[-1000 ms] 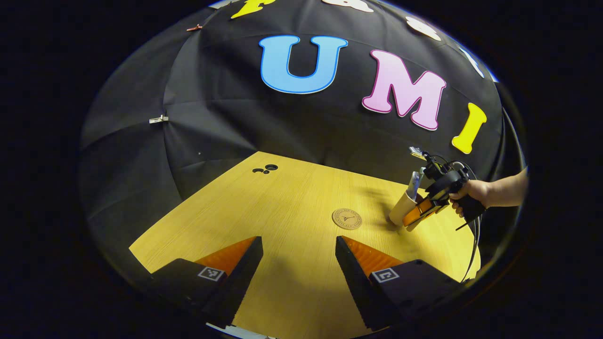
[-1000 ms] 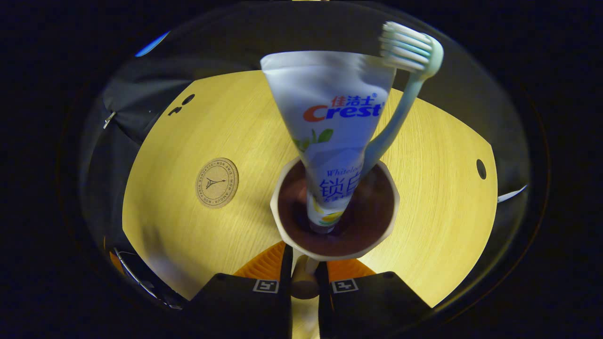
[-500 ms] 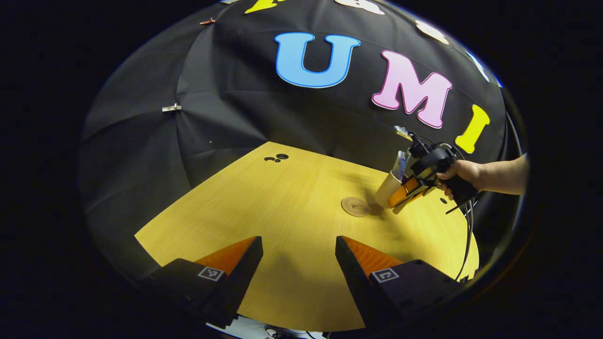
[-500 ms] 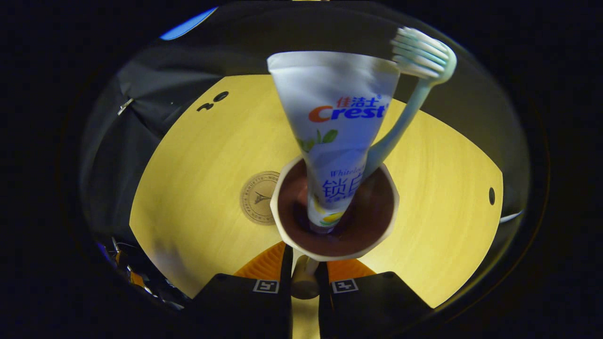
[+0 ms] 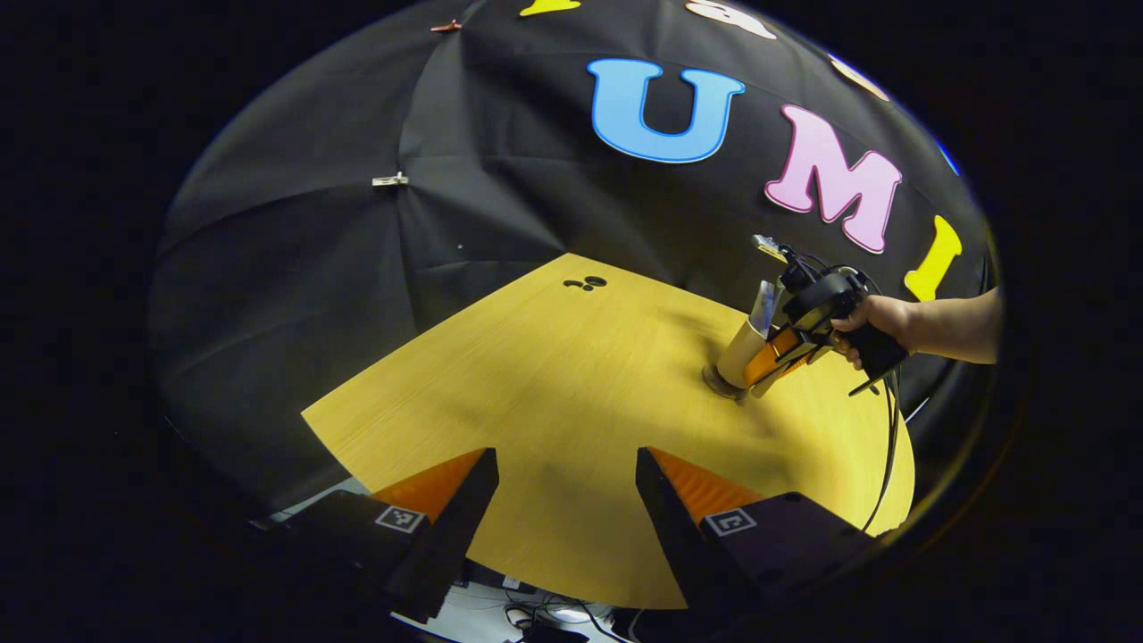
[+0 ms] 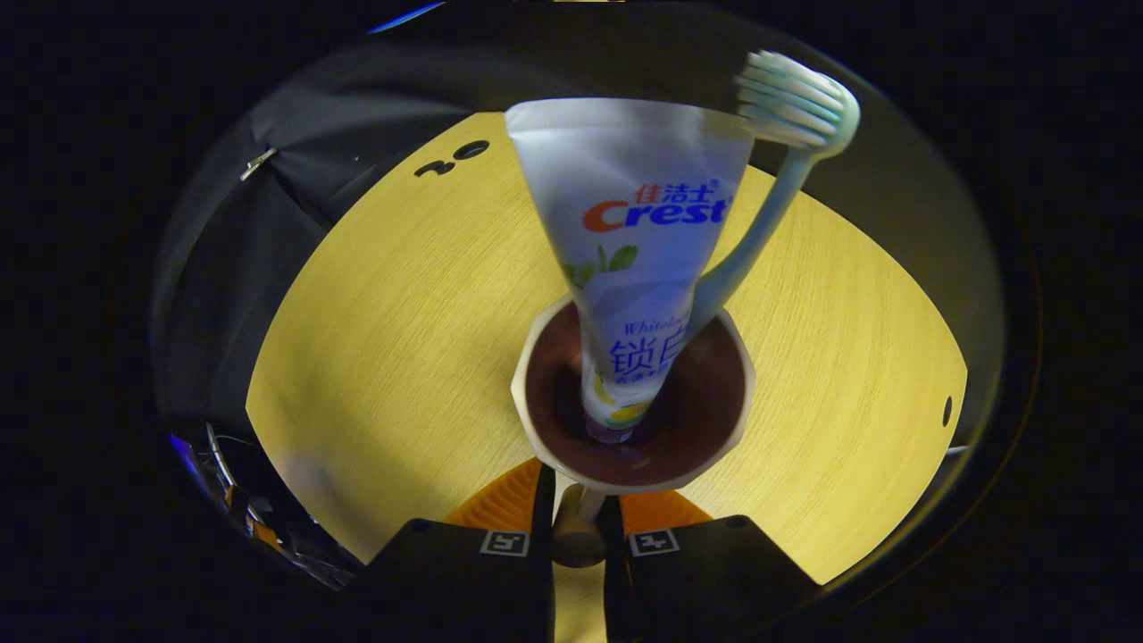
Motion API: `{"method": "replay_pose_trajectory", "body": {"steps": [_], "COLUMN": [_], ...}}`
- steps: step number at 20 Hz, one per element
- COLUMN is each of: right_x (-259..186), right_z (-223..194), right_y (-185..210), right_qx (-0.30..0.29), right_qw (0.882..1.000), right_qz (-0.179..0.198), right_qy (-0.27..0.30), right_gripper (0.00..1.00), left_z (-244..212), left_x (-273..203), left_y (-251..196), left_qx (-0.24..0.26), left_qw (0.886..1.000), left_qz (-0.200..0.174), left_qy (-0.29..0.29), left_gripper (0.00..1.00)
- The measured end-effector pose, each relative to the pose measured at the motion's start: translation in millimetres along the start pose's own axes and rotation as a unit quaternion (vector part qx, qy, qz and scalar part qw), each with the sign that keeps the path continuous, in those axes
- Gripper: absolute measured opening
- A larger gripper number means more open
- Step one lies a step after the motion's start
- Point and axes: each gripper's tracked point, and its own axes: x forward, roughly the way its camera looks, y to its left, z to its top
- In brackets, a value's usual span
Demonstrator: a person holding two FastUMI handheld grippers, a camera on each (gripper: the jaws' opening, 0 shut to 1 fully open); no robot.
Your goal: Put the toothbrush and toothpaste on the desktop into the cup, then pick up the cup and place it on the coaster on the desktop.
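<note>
In the left gripper view, the left gripper (image 5: 564, 500) hangs over the near edge of the desk (image 5: 554, 393) with its fingers spread wide and nothing between them. Far across the desk from it, a hand (image 5: 880, 319) holds the right gripper (image 5: 775, 359) against a pale cup (image 5: 741, 353). The cup leans slightly and its base sits over a dark round disc, which looks to be the coaster (image 5: 717, 382); whether the base is fully down on it cannot be told from here. A tube pokes out of the cup's top. In the right gripper view, looking down into the cup (image 6: 632, 406), the toothpaste (image 6: 629, 241) stands cap-down in its dark inside, and the toothbrush (image 6: 768, 187) leans beside the tube, bristles up and well above the rim. The right gripper's fingers (image 6: 513, 527) are pressed together on the cup's handle, just below the rim. By this showing, both items are already in the cup and the carry to the coaster seems nearly finished; what is left is probably to settle the cup flat and let go.
</note>
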Motion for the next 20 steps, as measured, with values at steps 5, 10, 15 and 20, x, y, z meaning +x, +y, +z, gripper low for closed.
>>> {"method": "replay_pose_trajectory", "body": {"steps": [5, 10, 15, 20], "right_x": [-1, 7, -3, -36], "right_z": [-5, -2, 0, 8], "right_y": [4, 9, 12, 14], "right_qx": [-0.007, -0.014, -0.006, 0.011], "right_qw": [1.000, 1.000, 1.000, 0.999], "right_qz": [-0.005, -0.020, -0.015, -0.010], "right_qy": [0.014, 0.017, 0.005, -0.032], "right_gripper": [0.25, 0.26, 0.24, 0.81], "left_z": [-3, -6, -7, -2], "left_x": [-5, -8, -15, -26], "left_y": [15, 19, 15, 5], "left_qx": [-0.001, 0.001, 0.005, 0.013], "left_qw": [1.000, 1.000, 1.000, 1.000], "left_qz": [0.013, 0.012, 0.002, -0.016], "left_qy": [0.003, 0.006, 0.003, -0.003], "left_gripper": [0.98, 0.98, 0.98, 0.98]}}
